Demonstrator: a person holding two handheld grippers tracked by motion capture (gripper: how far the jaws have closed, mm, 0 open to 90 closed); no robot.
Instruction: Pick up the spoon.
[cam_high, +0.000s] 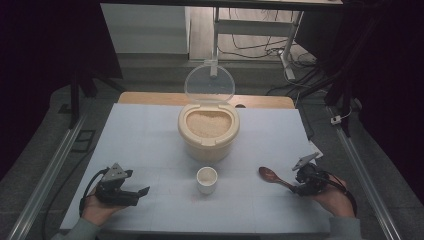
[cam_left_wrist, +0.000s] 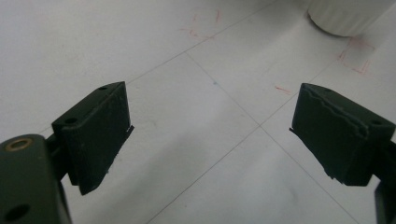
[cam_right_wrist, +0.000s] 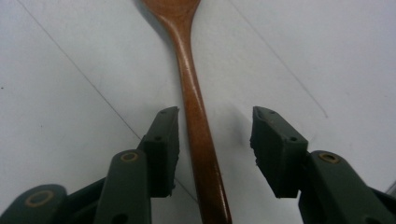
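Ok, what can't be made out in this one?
- Spoon: bowl cut off by the top edge in the right gripper view; handle end hidden behind the right tongs in the high view.
- Cup: only its base shows, cut off at the top of the left gripper view.
- Cup contents: too small in the high view.

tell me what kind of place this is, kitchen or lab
Probably a lab or recording setup, not a kitchen: the table is a white gridded sheet, metal rails flank it, and loose cables lie on the floor behind. The rice tub looks like a prop.
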